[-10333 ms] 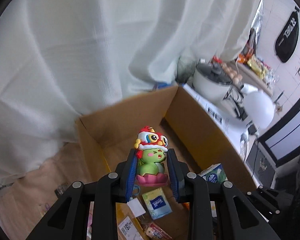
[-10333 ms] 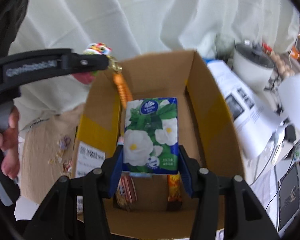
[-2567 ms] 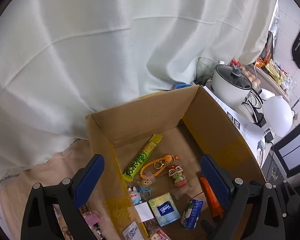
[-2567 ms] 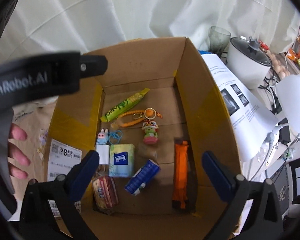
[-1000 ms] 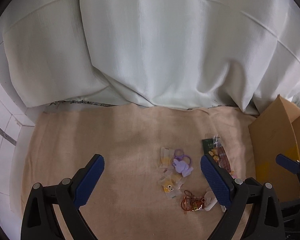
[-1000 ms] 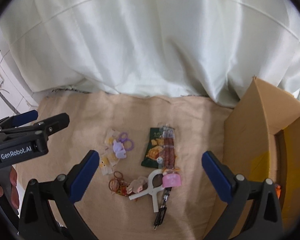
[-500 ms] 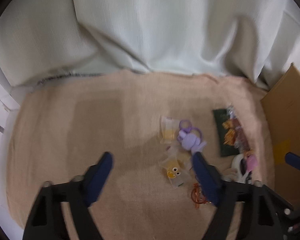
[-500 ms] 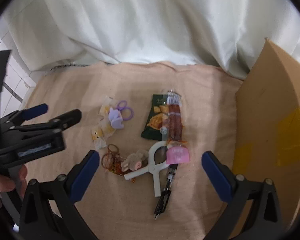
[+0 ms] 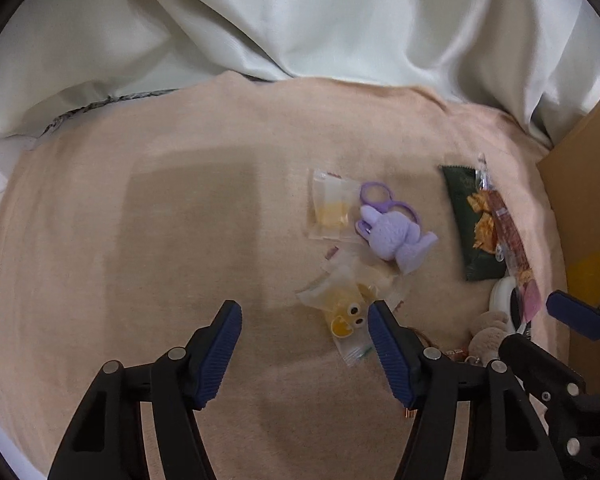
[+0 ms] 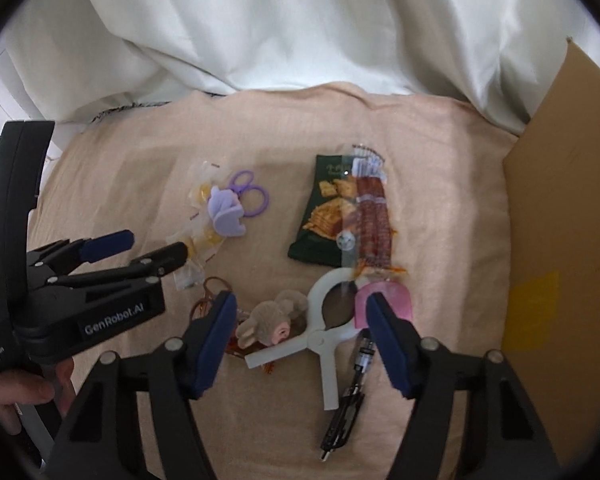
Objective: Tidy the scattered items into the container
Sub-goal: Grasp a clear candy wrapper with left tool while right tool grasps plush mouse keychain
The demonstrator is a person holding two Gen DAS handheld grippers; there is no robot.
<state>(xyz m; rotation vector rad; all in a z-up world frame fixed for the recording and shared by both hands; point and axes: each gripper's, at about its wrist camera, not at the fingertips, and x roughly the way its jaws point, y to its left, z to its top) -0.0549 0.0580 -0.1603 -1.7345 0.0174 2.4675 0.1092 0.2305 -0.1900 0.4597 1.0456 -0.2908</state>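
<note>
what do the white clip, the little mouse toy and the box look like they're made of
White clip: smooth, matte moulded plastic, probably; its edges are clean and rigid.
Mouse toy: plush fabric; its tan surface looks fuzzy.
Box: brown cardboard, flat and dull, with a yellow tape patch.

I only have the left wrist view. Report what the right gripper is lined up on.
Observer: The right gripper has just been closing its jaws. A grey-brown plush toy and a white clip lie between them, not gripped.
Operator: Tell me what lies below that clip.
Observer: A black pen lies on the cloth, beside the clip's lower leg.
</note>
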